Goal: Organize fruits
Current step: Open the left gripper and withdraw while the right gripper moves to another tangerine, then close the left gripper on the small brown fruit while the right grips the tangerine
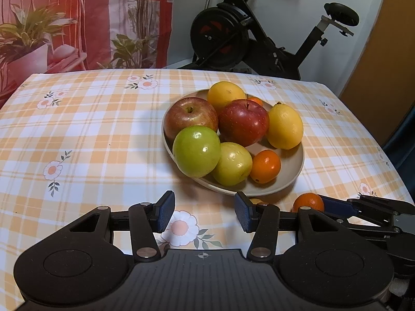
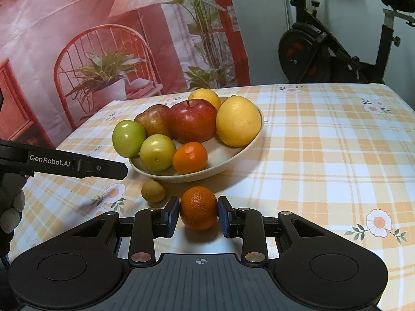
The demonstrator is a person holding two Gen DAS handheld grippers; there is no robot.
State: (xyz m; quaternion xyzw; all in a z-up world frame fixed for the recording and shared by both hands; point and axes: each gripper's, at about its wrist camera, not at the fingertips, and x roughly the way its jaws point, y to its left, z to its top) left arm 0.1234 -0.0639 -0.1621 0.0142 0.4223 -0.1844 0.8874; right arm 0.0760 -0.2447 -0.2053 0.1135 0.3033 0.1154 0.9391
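Right tool (image 2: 198, 216) brackets a mandarin (image 2: 199, 208) on the checked desk (image 2: 324, 155), pads at its sides; whether they clench it cannot be told. Left tool (image 1: 205, 211) is released and holds nothing. At 12 o'clock from the mandarin, the bowl (image 2: 233, 153) holds apples, lemons and a small orange. A small brown fruit (image 2: 153, 191) lies at 10 o'clock.
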